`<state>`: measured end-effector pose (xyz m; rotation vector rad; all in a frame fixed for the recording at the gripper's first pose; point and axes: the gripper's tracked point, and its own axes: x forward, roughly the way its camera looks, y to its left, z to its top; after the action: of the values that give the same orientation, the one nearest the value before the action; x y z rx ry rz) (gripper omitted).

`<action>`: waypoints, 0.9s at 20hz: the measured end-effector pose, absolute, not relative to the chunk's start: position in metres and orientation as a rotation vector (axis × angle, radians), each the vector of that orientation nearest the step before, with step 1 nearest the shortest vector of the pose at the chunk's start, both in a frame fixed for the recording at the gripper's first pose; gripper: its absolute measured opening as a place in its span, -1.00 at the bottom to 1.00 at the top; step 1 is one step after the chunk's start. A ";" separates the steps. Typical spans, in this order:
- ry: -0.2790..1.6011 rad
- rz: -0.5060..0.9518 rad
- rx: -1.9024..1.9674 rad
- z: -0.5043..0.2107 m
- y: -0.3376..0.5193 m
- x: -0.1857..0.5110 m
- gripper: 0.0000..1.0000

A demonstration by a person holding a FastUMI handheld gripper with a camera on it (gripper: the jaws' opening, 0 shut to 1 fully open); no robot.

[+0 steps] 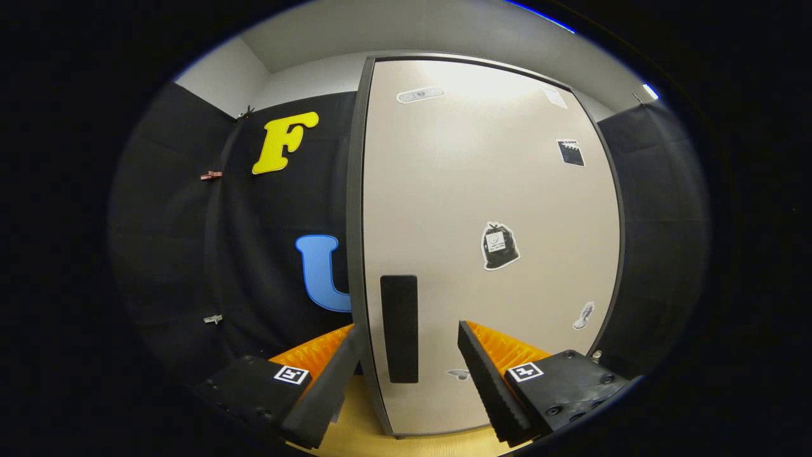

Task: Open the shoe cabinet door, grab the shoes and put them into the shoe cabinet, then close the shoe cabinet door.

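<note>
Ahead, hand-held gripper (409,355) fingers straddle the door's (488,190) flat rectangular handle (399,328).

The door (488,241) stands shut straight ahead of the gripper (409,358), whose spread fingers sit either side of the handle (399,328) near the door's left edge, with stickers (500,246) further right.

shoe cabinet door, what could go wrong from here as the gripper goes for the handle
The open gripper straddles the black rectangular handle at the left edge of the beige shoe cabinet door. One finger sits near the dark door edge and could catch it. If the fingers close shallow, they may slip off when pulling.
</note>
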<state>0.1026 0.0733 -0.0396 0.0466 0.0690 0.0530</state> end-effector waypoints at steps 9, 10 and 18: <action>0.098 -0.002 0.055 -0.055 0.075 0.137 0.16; 0.105 0.010 0.049 -0.059 0.078 0.138 0.04; 0.106 0.015 0.038 -0.056 0.078 0.133 -0.51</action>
<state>0.1327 0.0778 -0.0563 0.0377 0.1061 0.0154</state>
